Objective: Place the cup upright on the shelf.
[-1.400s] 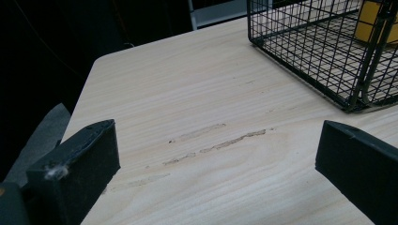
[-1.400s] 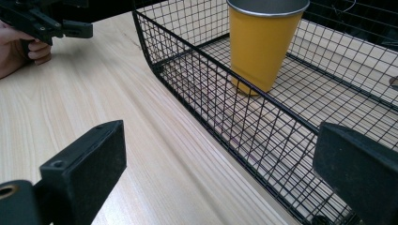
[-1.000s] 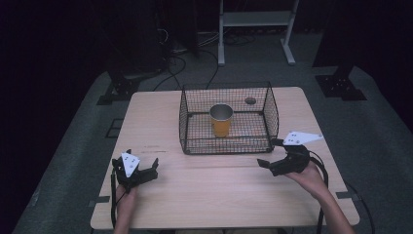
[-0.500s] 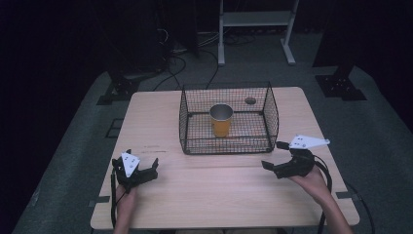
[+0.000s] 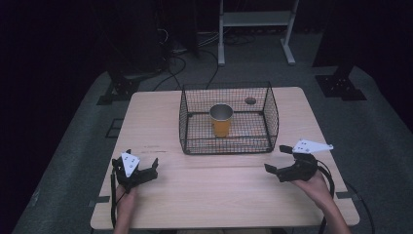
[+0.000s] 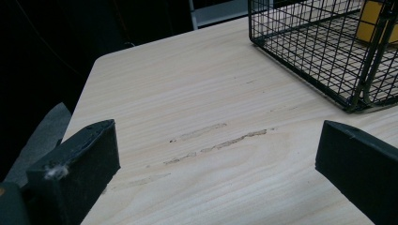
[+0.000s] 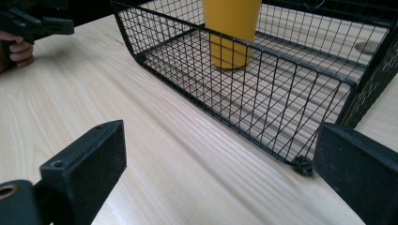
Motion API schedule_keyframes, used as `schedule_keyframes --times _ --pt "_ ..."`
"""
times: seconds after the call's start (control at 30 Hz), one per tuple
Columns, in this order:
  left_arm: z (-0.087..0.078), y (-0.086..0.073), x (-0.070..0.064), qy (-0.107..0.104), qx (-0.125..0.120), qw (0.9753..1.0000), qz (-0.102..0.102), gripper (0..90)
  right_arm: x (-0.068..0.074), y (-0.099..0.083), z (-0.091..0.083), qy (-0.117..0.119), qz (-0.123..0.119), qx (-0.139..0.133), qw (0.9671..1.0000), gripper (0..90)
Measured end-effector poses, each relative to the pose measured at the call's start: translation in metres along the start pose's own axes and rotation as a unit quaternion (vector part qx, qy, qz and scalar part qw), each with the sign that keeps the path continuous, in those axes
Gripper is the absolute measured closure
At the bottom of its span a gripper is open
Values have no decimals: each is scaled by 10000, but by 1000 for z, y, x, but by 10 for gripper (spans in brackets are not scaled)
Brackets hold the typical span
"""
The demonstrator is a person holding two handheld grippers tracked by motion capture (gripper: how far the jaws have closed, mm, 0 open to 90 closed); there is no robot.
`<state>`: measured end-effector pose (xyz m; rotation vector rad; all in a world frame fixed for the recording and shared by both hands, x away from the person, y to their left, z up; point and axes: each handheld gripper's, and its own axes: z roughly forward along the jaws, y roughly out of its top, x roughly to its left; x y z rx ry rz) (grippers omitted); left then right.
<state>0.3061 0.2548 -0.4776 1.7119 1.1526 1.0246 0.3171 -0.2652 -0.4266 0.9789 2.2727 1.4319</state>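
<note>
Drifting back toward the table's near edge, the right gripper [image 5: 281,160] is holding its jaws wide and empty like the left gripper [image 5: 137,167], suggesting the yellow cup [image 5: 221,120] is staying upright inside the wire basket [image 5: 272,114].

Bare pale wooden tabletop [image 5: 219,190] lay open between the two grippers and along the near edge. The black wire mesh basket [image 5: 228,146] blocked the middle; its open top left room above the yellow metal-rimmed cup [image 5: 221,120] inside.
</note>
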Motion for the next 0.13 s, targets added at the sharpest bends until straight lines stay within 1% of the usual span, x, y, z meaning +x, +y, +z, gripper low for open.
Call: schedule_keyframes --times 0.03,0.13 --pt "0 0 0 1 2 10000 -1 0 1 -4 -1 -48 -12 6 10000 25" --pt "0 0 0 3 9 10000 -6 0 2 -7 -3 -33 23 -30 10000 25"
